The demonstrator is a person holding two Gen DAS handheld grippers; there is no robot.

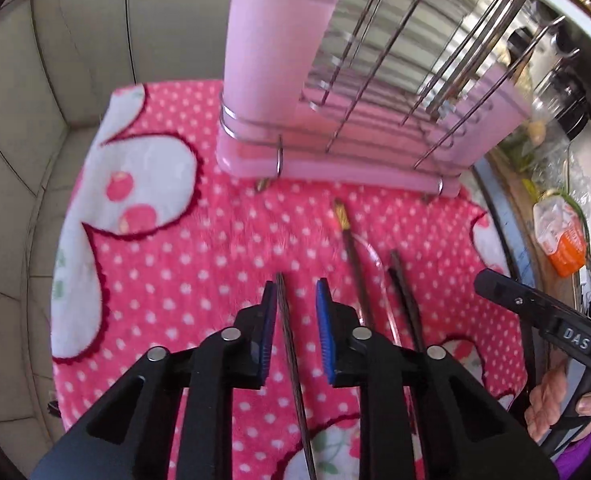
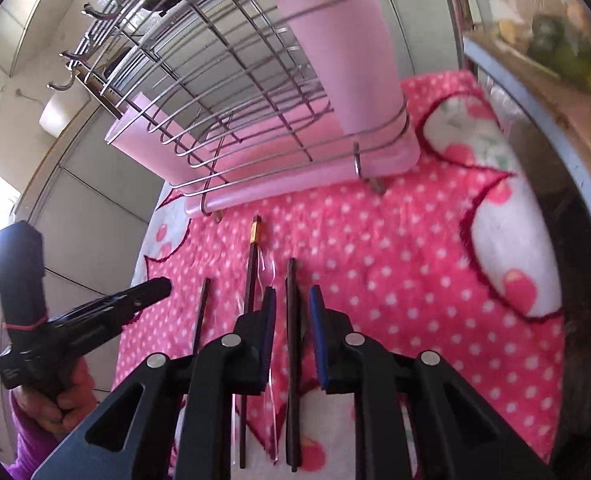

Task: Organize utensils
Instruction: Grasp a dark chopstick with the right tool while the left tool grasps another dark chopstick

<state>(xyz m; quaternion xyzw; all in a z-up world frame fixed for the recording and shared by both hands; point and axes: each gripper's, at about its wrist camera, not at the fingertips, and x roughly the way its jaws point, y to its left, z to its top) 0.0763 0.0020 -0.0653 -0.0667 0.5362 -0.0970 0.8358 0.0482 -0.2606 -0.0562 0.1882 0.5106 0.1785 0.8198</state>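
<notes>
Three dark chopsticks and a clear plastic spoon [image 1: 379, 272] lie on a pink dotted cloth in front of a wire dish rack. My left gripper [image 1: 297, 292] is open and points down, with the leftmost chopstick [image 1: 286, 336] between its blue pads, close to the left one. My right gripper [image 2: 292, 300] is open too, straddling the rightmost chopstick [image 2: 293, 320] with a gap on both sides. The middle chopstick [image 2: 252, 264] has a gold band at its far end. A pink utensil cup [image 1: 275, 40] stands in the rack's left end.
The wire rack [image 1: 375, 92] sits on a pink drip tray [image 1: 335, 168] at the far end of the cloth [image 1: 175, 260]. Tiled wall stands to the left. Clutter with an orange packet [image 1: 567, 248] lies beyond the right edge. A hand [image 2: 63, 400] holds the left gripper.
</notes>
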